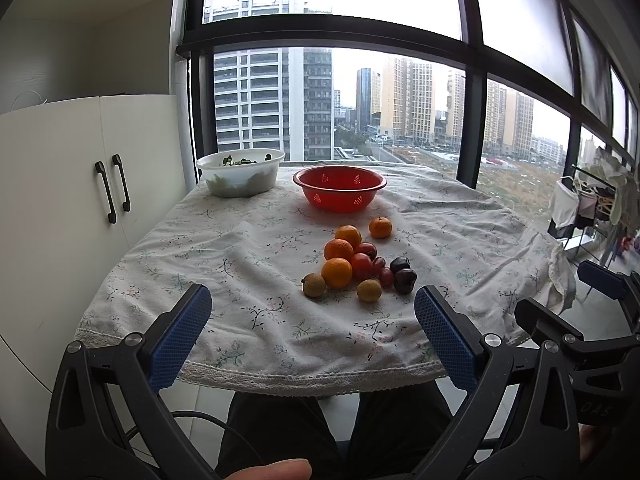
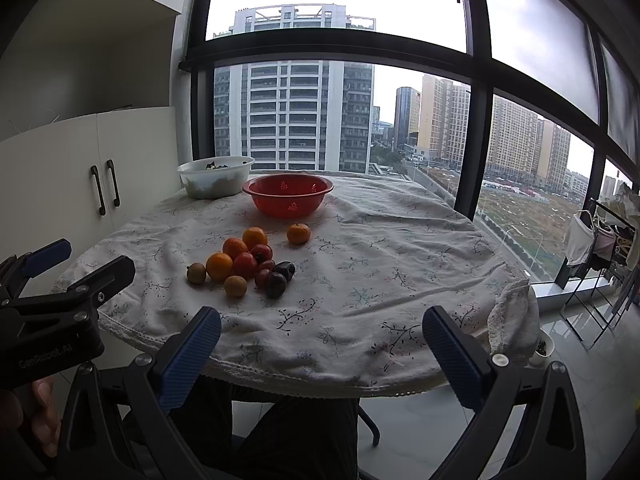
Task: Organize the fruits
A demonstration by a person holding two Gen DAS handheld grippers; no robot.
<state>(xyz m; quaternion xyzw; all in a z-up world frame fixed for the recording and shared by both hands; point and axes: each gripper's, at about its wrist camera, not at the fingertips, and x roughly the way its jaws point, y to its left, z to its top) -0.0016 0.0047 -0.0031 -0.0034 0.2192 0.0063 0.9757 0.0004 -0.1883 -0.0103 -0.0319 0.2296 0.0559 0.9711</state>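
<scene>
1. Waiting near the bench's front edge, the left gripper and right gripper both have their jaws spread wide, holding nothing.
2. Fruits lie heaped on the cloth at mid-bench, one orange slightly apart.
3. Behind them, near the back edge, the red bowl looks empty, so sorting seems not yet started.

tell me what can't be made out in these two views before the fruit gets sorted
- White bowl contents: dark green bits, too small and far to identify in either view.
- Fruit pile: back pieces partly hidden by front ones, so the count is unsure.
- Red bowl floor: far part hidden by its near wall.
- Table legs: covered by the tablecloth.
- Left gripper and right gripper: bodies cut off by the bottom edge.
</scene>
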